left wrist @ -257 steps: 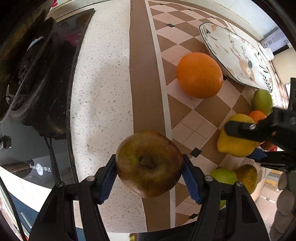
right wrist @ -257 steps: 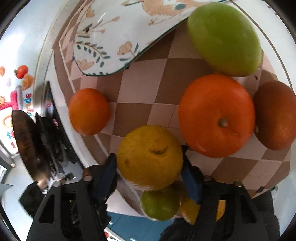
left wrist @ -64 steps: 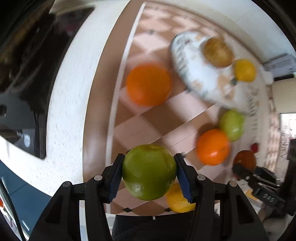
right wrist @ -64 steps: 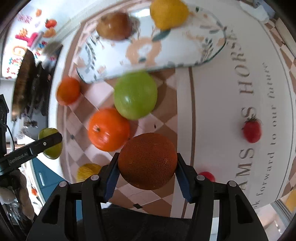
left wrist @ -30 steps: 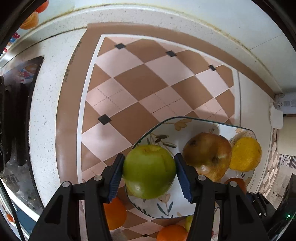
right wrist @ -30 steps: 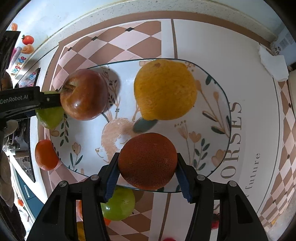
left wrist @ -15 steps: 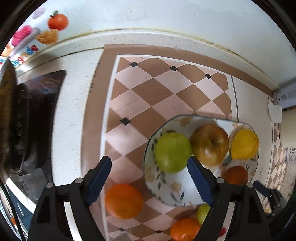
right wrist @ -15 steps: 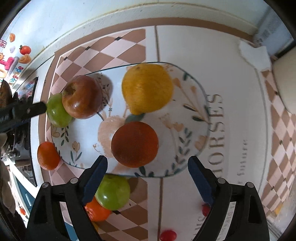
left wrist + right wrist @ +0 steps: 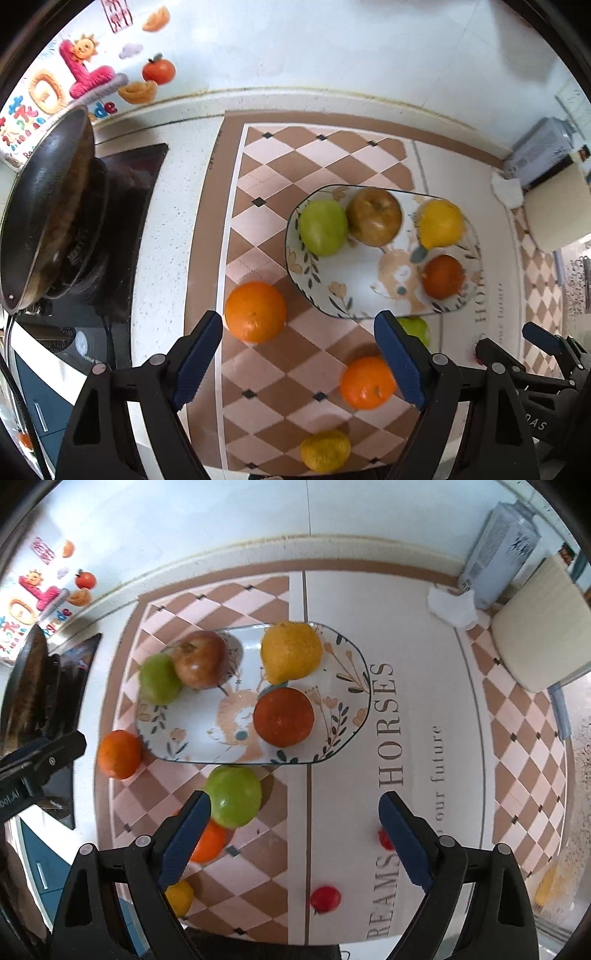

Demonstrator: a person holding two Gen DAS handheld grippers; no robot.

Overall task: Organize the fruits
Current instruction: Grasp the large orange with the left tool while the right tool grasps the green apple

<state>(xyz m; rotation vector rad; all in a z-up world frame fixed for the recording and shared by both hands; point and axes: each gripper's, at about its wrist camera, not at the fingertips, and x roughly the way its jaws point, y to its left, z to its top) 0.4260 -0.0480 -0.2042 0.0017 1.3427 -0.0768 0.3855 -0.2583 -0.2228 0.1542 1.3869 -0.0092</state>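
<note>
Both tongs, left gripper [image 9: 297, 356] and right gripper [image 9: 293, 836], gape empty; plate [image 9: 343, 672] mid-frame holds four fruits, mat [image 9: 391, 738] reads "HORSES", bare at right

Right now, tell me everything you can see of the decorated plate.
The plate is a glossy, rounded-oblong dish, apparently ceramic: white, dark-rimmed, painted with leaves, flowers and a tan animal. It lies flat on the checkered mat. It holds a green apple against a russet apple, a yellow citrus and a dark orange. Neither claw touches it.
</note>
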